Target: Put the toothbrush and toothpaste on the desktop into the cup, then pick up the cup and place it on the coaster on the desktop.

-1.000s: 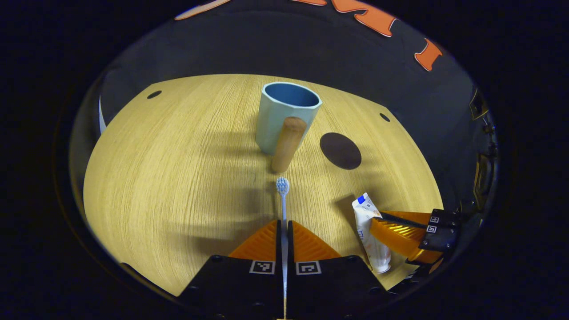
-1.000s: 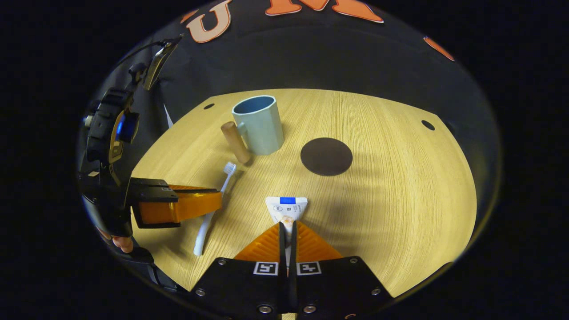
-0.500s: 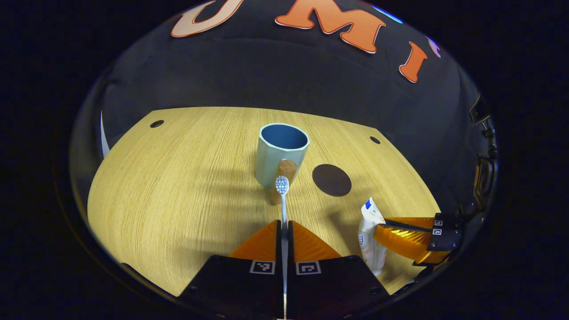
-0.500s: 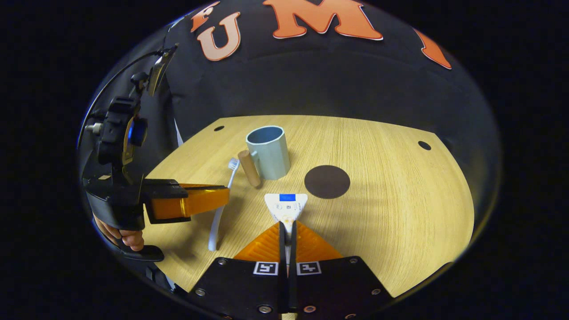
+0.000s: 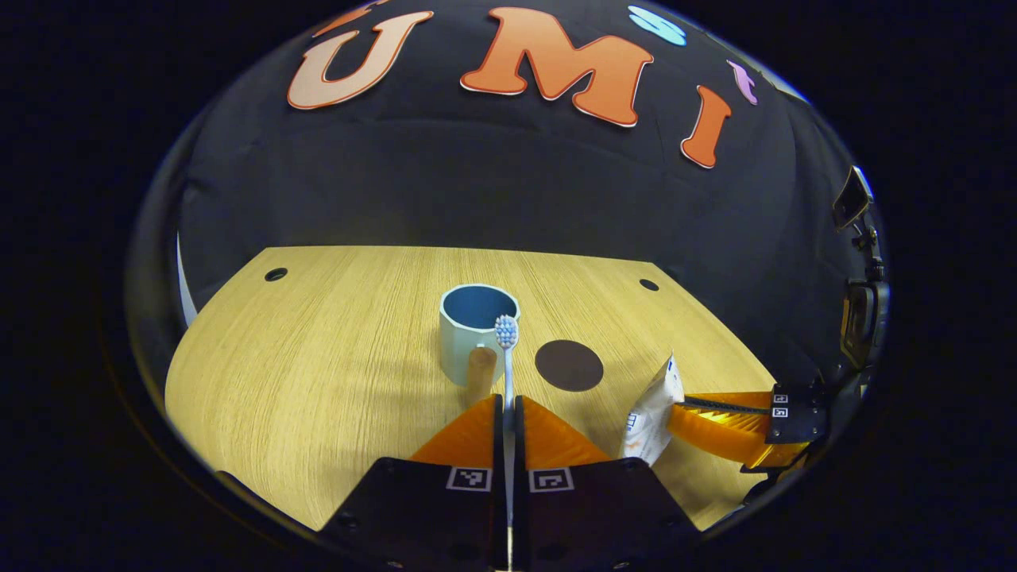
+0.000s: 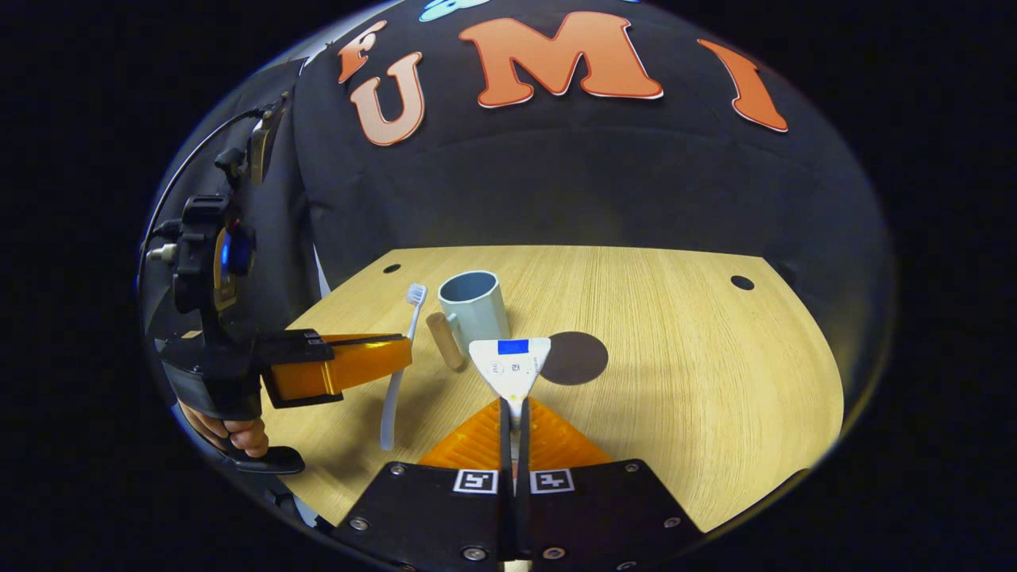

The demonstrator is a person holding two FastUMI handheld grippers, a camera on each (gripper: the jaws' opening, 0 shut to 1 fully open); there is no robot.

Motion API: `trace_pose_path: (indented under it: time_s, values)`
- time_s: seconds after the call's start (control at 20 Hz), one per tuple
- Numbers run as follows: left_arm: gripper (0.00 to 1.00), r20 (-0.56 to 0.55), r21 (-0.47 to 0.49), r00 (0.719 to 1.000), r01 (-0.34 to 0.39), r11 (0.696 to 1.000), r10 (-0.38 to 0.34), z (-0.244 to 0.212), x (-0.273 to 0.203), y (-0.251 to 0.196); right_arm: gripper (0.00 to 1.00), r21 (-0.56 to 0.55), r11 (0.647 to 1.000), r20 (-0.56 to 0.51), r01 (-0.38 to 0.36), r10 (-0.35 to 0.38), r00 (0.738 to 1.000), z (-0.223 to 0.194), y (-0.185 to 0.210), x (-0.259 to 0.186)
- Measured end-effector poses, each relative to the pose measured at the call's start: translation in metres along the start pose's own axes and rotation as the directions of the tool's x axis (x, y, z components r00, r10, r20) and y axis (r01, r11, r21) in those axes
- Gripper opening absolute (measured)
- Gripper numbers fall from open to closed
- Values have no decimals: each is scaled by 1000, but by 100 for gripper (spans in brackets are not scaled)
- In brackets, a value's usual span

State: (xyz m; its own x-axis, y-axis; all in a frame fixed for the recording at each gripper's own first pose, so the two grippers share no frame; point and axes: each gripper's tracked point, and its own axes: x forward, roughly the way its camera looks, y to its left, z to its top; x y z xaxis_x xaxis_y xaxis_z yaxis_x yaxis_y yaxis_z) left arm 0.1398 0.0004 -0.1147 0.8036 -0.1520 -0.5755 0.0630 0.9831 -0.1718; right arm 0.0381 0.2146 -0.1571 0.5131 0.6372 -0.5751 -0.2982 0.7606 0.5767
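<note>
I count one cup (image 5: 474, 330), one toothbrush (image 5: 506, 357), one toothpaste tube (image 6: 511, 367) and one coaster (image 5: 568, 365) on or above the counter (image 5: 318, 373).

My left claw (image 5: 508, 409) is clenched on the toothbrush: both fingers press on its thin pale handle. The brush points forward, and its head of white and blue bristles lies in front of the cup's rim in the left gripper view. In the right gripper view the brush (image 6: 401, 357) hangs tilted from the left claw (image 6: 397, 356), its head up and its lower end above the wood, so it is lifted off the counter.

My right claw (image 6: 512, 413) grips the toothpaste tube near its flat crimped end. The tube is white with a small blue patch at the wide edge. In the left gripper view the tube (image 5: 651, 405) is held in the right claw (image 5: 683, 409) above the counter, off to the right.

The cup is pale blue-grey outside and darker blue inside, with flat sides and a round wooden handle (image 5: 480, 373) that points toward me. It stands upright on the counter. The coaster is a dark round disc lying flat just beside the cup, on its right, not touching it.
</note>
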Motion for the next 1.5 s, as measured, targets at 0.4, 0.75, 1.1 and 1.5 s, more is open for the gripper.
trace_pose_path:
  time_s: [0.4, 0.75, 1.1, 1.5]
  values:
    - [3, 31, 2, 1000, -2, 1000, 2, 9, -3, 0, 1, 15, 999, 46, -38, 37, 998, 4, -1, 0]
    - [3, 125, 26, 992, -7, 1000, 4, 31, -10, -2, 0, -13, 1000, 135, -28, 29, 990, 27, -3, -14]
    - [3, 112, 17, 993, -26, 1000, 24, 27, -9, 12, 5, 41, 999, 18, -28, 27, 999, 10, -2, 26]
    - [2, 113, 15, 993, -25, 1000, 23, 32, -12, 21, 69, 20, 1000, -189, -8, 12, 982, -19, 10, 75]
